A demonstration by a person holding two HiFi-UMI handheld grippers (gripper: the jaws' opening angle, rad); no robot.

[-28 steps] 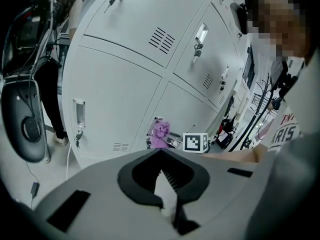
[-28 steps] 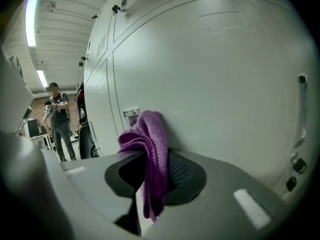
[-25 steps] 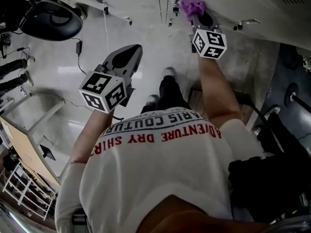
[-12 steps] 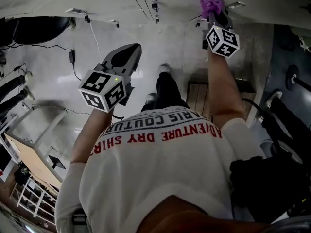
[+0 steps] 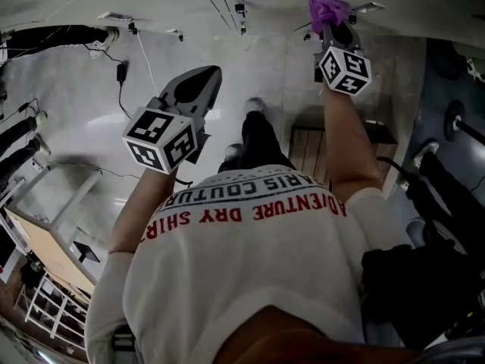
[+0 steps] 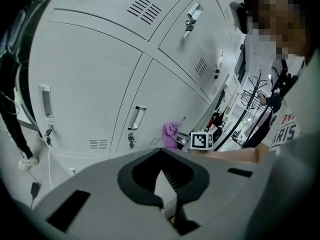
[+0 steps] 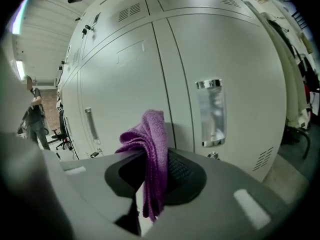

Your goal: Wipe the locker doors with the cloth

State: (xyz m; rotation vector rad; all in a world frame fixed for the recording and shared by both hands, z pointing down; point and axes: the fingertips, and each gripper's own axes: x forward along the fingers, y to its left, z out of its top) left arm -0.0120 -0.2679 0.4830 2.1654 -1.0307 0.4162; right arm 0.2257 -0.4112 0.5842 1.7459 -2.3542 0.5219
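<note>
Fingers (image 7: 182, 173) on knitted cloth (image 7: 152, 149) (purple, bunched)

My left gripper (image 6: 162, 170): jaws together, nothing between. Ahead, grey locker doors (image 6: 95, 84) with vent slots. Chrome handle (image 6: 135, 118) above my jaws. Right of it, purple cloth (image 6: 171, 135) against door, at tip of right gripper (image 6: 186, 140).

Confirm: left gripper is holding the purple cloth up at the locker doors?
No: the right gripper holds the purple cloth up at the locker doors, as the right gripper view shows. The left gripper is shut, empty.
</note>
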